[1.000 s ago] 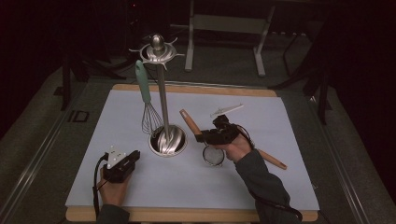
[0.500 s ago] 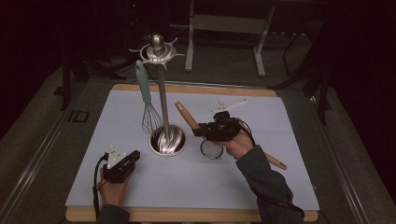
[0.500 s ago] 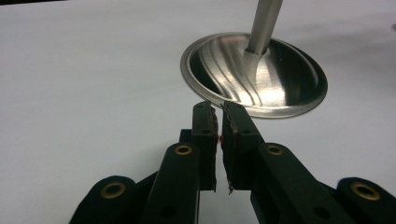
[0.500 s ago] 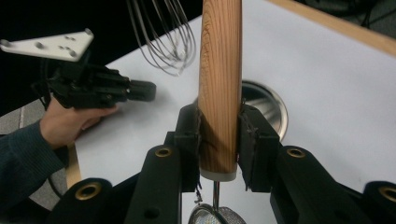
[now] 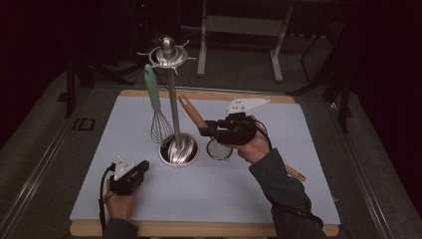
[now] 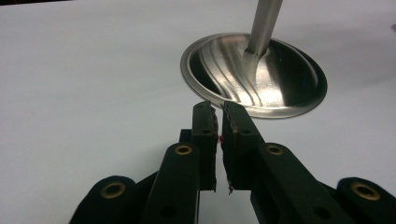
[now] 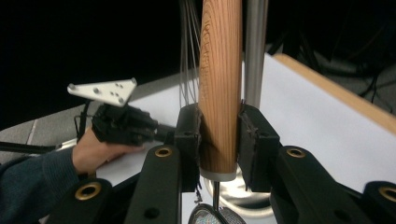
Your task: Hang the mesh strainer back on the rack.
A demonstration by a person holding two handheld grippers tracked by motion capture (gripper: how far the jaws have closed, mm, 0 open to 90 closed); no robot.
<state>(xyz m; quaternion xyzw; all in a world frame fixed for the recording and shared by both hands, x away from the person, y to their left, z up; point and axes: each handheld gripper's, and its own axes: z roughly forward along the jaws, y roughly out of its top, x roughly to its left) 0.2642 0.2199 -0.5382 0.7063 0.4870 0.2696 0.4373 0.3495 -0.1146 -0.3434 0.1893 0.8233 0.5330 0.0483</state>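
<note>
right tongs (image 5: 205, 130): clamped on strainer handle (image 7: 220, 84) | left tongs (image 6: 219, 122): nearly closed, empty | stand (image 5: 178, 149): whisk (image 5: 160, 122) hanging

The bench (image 5: 199, 230) has a light wooden edge that shows along its top and bottom sides in the high view. A pale sheet (image 5: 278, 194) covers nearly all of its top. Just left of centre in that frame, the round steel base (image 5: 178, 150) of a stand sits on the sheet. At the lower left, the left gripper (image 5: 128, 178) rests on the sheet, near the base but apart from it.
</note>
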